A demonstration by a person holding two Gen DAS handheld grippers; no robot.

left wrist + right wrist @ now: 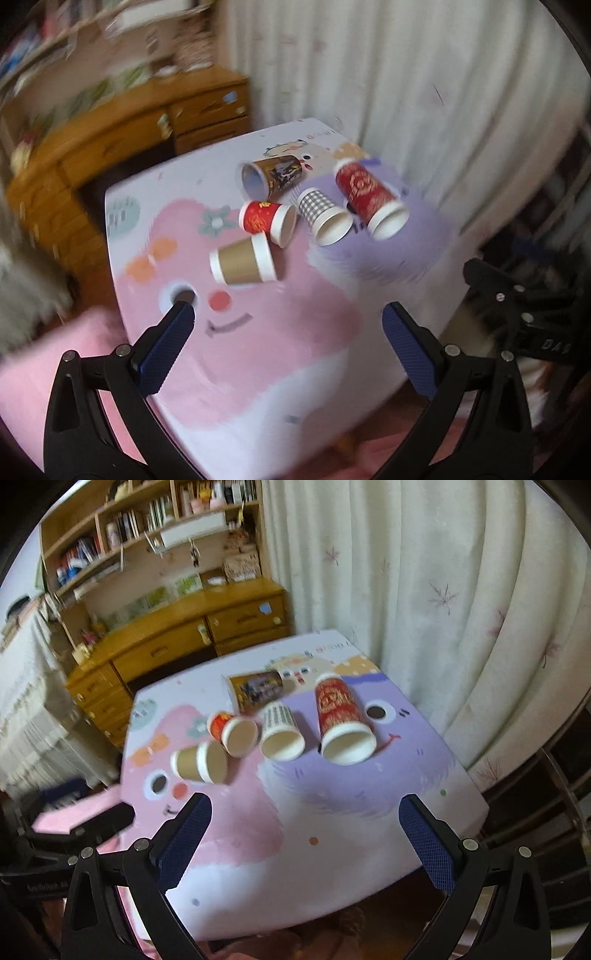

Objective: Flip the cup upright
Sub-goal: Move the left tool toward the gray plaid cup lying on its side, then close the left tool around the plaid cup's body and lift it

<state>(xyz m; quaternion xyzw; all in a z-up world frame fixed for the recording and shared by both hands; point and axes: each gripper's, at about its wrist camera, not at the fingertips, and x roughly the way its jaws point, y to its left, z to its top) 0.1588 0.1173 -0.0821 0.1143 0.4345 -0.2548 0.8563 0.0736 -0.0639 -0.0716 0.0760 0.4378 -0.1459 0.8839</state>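
Observation:
Several paper cups lie on their sides on a small cartoon-print table (258, 354) (332, 830). A brown cup (243, 263) (199, 762) lies nearest. Behind it lie a small red cup (267, 221) (232, 729), a checked cup (325, 216) (281, 733), a tall red cup (369, 199) (341, 720) and a dark printed cup (273, 177) (256, 690). My left gripper (288, 317) is open and empty, short of the brown cup. My right gripper (304, 808) is open and empty, over the table's near part. Each gripper shows at the other view's edge (517, 306) (74, 830).
A white curtain (424, 92) (443, 590) hangs behind and right of the table. A wooden desk with drawers (110, 147) (177, 646) and shelves (147, 524) stands at the back left. A pink cloth (55, 369) lies left of the table.

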